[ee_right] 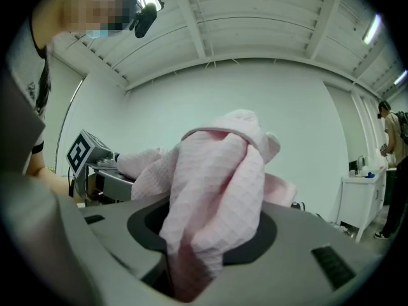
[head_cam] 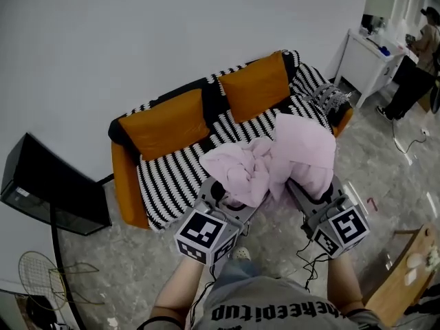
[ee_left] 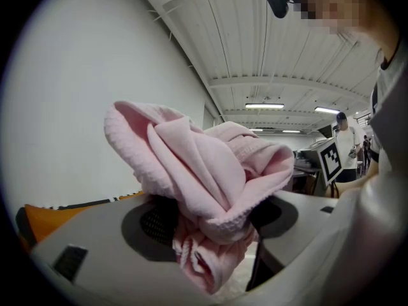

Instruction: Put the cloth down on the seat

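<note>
Both sets of jaws are clenching the pink cloth (head_cam: 275, 158), which is hanging bunched in mid-frame. Its long axis is running left to right between the left gripper (head_cam: 230, 196) and the right gripper (head_cam: 311, 188). The striped seat (head_cam: 172, 177) is lying just beyond the jaws, toward the upper left, so the left gripper is sitting nearer to it. The cloth is looking soft and waffle-textured, crumpling into thick folds, and is apparently not yet resting on the seat.

White wall (head_cam: 172, 40), marbled floor (head_cam: 385, 167), white corner table (head_cam: 359, 62)
</note>
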`<state>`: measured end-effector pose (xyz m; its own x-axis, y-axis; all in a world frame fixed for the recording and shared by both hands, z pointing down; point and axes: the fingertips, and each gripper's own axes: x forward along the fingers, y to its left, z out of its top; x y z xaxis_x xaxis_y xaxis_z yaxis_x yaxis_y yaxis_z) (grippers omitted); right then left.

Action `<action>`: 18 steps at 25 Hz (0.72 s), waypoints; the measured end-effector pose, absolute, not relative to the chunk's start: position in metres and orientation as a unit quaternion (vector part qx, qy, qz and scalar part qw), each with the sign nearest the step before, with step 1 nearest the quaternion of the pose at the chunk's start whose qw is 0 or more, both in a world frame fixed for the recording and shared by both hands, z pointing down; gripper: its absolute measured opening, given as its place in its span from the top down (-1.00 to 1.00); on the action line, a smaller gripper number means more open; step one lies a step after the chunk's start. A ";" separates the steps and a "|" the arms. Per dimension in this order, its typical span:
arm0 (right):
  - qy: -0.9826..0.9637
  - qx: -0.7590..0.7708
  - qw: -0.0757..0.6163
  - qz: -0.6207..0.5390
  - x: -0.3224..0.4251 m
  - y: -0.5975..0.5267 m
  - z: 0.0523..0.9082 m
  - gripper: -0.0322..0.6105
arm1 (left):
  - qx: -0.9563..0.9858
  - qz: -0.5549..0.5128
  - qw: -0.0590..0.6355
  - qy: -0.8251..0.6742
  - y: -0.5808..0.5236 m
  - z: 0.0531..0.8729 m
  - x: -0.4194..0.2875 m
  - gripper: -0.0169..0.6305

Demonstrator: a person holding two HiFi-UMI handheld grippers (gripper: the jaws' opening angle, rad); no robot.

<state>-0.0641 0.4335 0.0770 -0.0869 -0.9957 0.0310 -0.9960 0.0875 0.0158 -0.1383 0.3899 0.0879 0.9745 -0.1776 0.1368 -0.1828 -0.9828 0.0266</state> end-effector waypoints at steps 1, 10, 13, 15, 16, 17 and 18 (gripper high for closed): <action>-0.737 0.675 0.018 0.006 -0.067 0.416 0.078 0.29 | 0.993 0.067 0.021 -0.091 0.373 0.090 -0.141 -0.10; -0.736 0.676 0.032 0.018 -0.086 0.335 0.088 0.30 | 0.993 0.065 0.039 -0.094 0.292 0.101 -0.161 -0.10; -0.737 0.674 0.039 0.018 -0.088 0.325 0.089 0.30 | 0.993 0.059 0.044 -0.096 0.282 0.104 -0.163 -0.10; -0.737 0.674 0.042 0.019 -0.088 0.319 0.091 0.30 | 0.993 0.058 0.047 -0.095 0.278 0.105 -0.163 -0.10; -0.737 0.674 0.043 0.020 -0.088 0.317 0.092 0.30 | 0.993 0.057 0.048 -0.096 0.275 0.106 -0.162 -0.10; -0.738 0.673 0.044 0.021 -0.086 0.314 0.092 0.30 | 0.992 0.056 0.050 -0.098 0.273 0.107 -0.161 -0.10; -0.739 0.671 0.045 0.021 -0.084 0.312 0.092 0.30 | 0.992 0.055 0.051 -0.101 0.271 0.107 -0.159 -0.10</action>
